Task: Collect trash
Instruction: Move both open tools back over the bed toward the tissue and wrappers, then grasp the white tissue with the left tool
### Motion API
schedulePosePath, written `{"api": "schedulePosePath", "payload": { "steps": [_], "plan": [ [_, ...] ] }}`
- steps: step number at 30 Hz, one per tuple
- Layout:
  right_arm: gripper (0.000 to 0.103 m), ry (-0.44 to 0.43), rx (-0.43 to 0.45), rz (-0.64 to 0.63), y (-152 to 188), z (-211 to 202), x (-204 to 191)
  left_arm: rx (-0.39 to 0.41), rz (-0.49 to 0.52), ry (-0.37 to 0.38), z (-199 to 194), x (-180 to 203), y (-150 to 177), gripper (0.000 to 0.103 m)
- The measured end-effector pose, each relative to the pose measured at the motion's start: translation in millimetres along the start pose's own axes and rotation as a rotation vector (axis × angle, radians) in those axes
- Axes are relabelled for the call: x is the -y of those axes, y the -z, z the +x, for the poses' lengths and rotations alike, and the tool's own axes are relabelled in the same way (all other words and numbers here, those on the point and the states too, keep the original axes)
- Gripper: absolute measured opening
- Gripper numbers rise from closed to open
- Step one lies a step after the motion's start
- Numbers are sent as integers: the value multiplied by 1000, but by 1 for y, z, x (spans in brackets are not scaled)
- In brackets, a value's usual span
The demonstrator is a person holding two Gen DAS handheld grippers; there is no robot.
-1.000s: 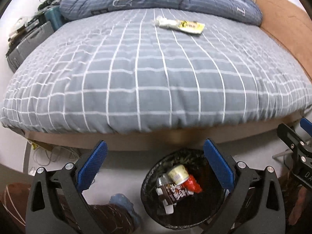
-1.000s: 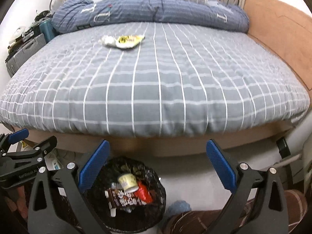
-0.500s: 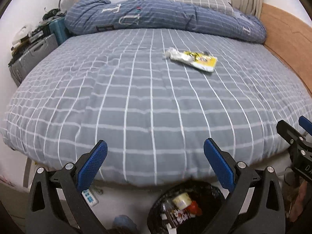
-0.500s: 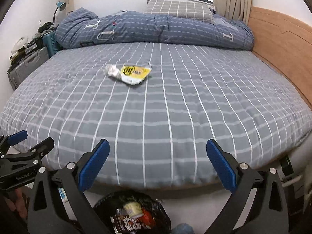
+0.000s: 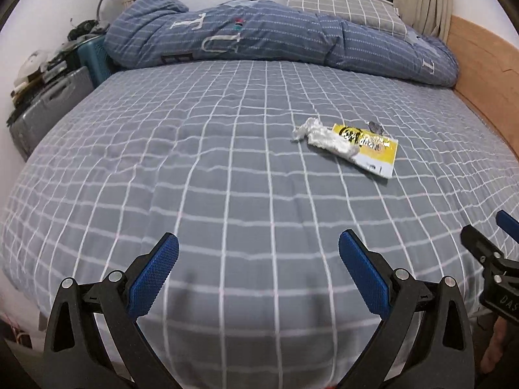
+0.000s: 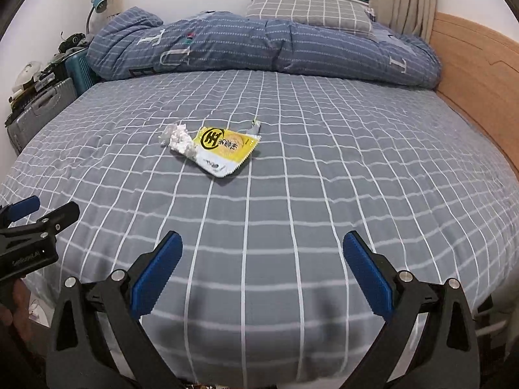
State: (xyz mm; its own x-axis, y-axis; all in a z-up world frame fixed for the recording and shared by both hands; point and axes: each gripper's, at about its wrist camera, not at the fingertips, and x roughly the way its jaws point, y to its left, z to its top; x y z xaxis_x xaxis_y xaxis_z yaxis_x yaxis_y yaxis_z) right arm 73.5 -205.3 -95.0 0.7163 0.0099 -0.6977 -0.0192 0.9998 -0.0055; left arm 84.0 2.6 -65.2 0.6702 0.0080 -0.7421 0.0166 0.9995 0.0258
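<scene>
My left gripper (image 5: 258, 264) and right gripper (image 6: 262, 264) both hang spread wide, empty, over the bed (image 6: 324, 175). The yellow wrapper (image 6: 223, 150) with its crumpled tissue (image 6: 178, 139) lies at eleven o'clock from my right.

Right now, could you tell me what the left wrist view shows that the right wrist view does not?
Only the left wrist view shows the right gripper from outside, at its right edge. Only the right wrist view shows the left gripper from outside, at its left edge, and the wrapper's round black logo. Both show the yellow wrapper with crumpled tissue on the bed, and open jaws.
</scene>
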Motion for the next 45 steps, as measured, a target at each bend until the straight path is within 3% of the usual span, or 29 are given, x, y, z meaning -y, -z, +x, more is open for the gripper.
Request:
{"api": "schedulePosePath", "payload": {
  "steps": [9, 20, 31, 34, 37, 39, 41, 45],
  "plan": [
    [95, 8, 3, 0, -38, 36, 1, -2, 28, 22, 39, 23, -32, 97],
    [95, 45, 46, 22, -68, 64, 31, 33, 23, 33, 83, 41, -76, 97],
    [95, 56, 13, 47, -69, 88, 49, -5, 21, 63, 143, 64, -110, 93],
    [95, 60, 11, 52, -71, 92, 51, -47, 33, 70, 161, 71, -112, 80],
    [95, 59, 5, 57, -73, 97, 51, -92, 46, 64, 177, 74, -112, 57],
    [95, 54, 0, 61, -75, 102, 49, -103, 38, 70, 182, 72, -111, 34],
    [95, 50, -2, 65, -78, 105, 46, -113, 38, 69, 183, 70, -110, 21],
    [95, 18, -12, 70, -83, 115, 32, -112, 6, 89, 175, 58, -111, 15]
  ]
}}
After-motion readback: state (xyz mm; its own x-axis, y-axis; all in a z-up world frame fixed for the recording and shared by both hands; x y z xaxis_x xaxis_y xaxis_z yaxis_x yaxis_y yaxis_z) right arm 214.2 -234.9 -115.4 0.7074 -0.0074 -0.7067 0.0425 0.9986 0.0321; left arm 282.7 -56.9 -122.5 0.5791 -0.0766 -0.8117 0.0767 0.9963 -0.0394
